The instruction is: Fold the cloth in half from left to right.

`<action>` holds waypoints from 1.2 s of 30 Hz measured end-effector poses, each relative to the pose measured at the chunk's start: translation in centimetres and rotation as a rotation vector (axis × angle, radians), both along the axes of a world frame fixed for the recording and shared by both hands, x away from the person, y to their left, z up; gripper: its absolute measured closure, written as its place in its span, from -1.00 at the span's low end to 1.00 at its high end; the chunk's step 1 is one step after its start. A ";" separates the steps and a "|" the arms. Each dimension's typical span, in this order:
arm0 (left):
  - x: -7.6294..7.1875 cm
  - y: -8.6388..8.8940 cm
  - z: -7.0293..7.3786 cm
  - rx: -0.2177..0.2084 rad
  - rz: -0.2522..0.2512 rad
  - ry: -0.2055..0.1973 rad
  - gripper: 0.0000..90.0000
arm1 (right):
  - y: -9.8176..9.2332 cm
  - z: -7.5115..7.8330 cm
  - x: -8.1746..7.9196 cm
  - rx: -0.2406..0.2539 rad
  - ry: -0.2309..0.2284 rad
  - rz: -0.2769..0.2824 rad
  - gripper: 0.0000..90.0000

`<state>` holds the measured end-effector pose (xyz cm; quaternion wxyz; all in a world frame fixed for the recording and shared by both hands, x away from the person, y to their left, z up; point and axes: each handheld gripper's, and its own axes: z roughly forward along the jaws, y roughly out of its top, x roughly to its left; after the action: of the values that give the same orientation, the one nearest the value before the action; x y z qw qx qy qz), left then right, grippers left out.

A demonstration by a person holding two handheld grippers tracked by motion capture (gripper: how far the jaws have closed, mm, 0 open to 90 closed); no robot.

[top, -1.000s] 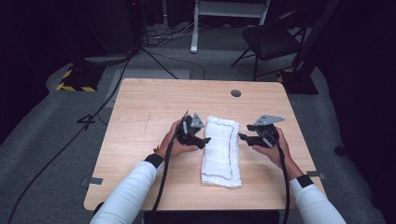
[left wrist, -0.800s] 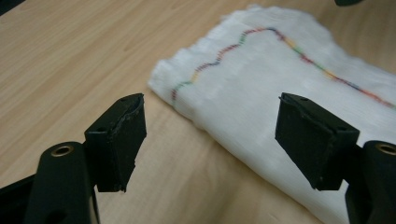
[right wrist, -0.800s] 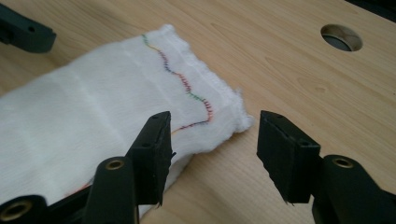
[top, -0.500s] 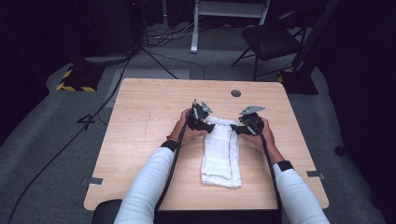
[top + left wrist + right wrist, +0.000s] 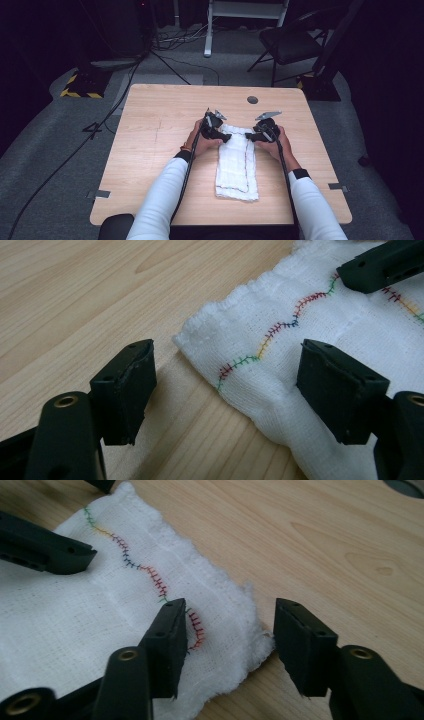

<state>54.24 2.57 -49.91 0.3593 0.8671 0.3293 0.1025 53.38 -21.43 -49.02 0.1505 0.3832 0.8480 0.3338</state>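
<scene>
A folded white cloth [image 5: 236, 165] with a wavy multicoloured stitch line lies lengthwise on the wooden table [image 5: 160, 130]. My left gripper [image 5: 224, 136] is at the cloth's far left corner. In the left gripper view it [image 5: 230, 390] stands open, jaws low over the table on either side of the cloth [image 5: 320, 340] corner. My right gripper [image 5: 253, 136] is at the far right corner. It [image 5: 235, 645] is open too, one jaw resting over the cloth [image 5: 75, 615] and the other over bare wood, with the frayed corner between them.
A round grey grommet [image 5: 252, 99] sits in the table beyond the grippers. Behind the table on the floor are a dark chair [image 5: 295, 40], a white stand [image 5: 245, 15] and cables [image 5: 165, 55]. Bare wood lies left and right of the cloth.
Both grippers have moved forward and inward, from beside the cloth's middle to its far corners. The cloth's far end looks slightly bunched.
</scene>
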 end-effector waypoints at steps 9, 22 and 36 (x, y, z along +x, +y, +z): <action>0.0 -0.3 0.6 0.011 -0.090 0.026 0.29 | 0.0 0.0 -0.1 0.047 0.040 0.047 0.70; 0.2 -0.9 1.2 0.025 -0.077 -0.027 0.79 | 0.8 0.4 -0.5 -0.007 -0.062 0.033 0.89; 0.3 -0.2 6.3 -0.023 -0.032 -0.168 0.80 | 1.3 5.8 -0.8 0.002 -0.246 0.010 0.90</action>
<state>54.53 2.36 -43.58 0.3973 0.8565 0.2851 0.1654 52.60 -20.15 -43.23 0.2513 0.3352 0.8247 0.3800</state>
